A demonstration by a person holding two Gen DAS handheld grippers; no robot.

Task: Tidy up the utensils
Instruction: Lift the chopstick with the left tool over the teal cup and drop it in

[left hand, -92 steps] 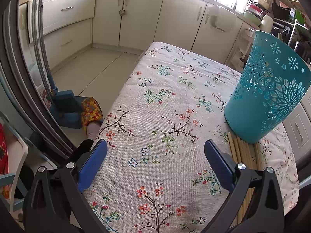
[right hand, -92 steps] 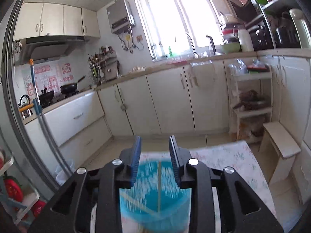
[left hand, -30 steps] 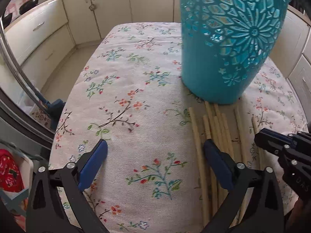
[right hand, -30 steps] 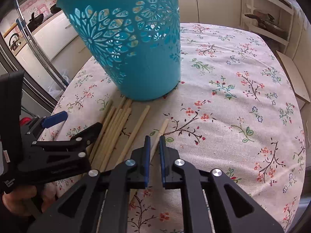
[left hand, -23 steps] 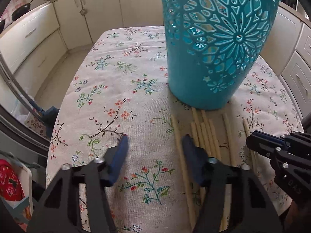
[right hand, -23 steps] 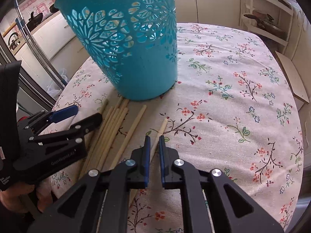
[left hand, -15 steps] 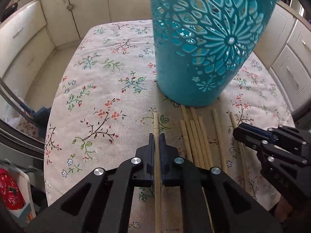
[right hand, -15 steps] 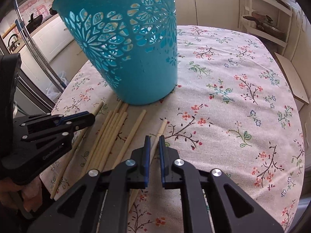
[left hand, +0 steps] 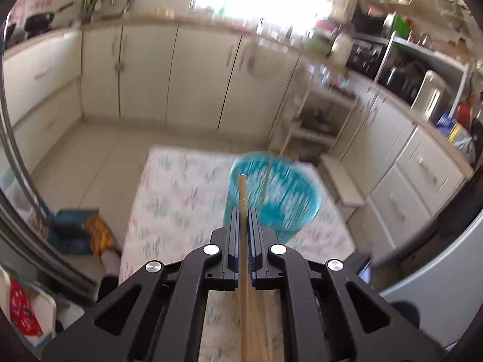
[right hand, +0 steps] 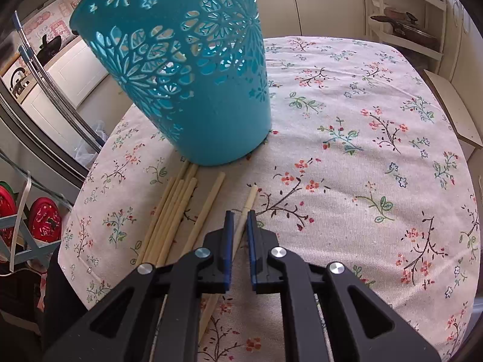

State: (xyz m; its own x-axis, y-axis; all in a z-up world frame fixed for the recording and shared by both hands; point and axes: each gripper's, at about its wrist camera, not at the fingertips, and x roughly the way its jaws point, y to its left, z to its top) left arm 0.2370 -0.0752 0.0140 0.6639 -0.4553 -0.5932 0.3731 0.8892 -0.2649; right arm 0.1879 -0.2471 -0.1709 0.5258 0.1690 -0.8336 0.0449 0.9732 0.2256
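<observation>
the left gripper [left hand: 242, 211] is clamped on one chopstick [left hand: 242, 193], raised above the table, its tip pointing at the open mouth of the blue basket [left hand: 271, 193] just beyond; the view is smeared, so how close the tip is to the rim can't be told. low on the table, the right gripper [right hand: 239, 215] has its jaws nearly closed astride a pale stick [right hand: 250, 199], with a gap on both sides, so not gripping as far as i can see.

risks, near to far: the held chopstick sticks out a long way behind the jaws, so it could pivot or slip if it meets anything. if the right jaws shut off-centre, the pale stick could roll away across the cloth [right hand: 362, 157]. left of it lie the loose sticks [right hand: 175, 211], easily nudged toward the near table edge. farthest, the basket is light and tapered; a tip striking its rim could tilt it or snag in a cutout.
</observation>
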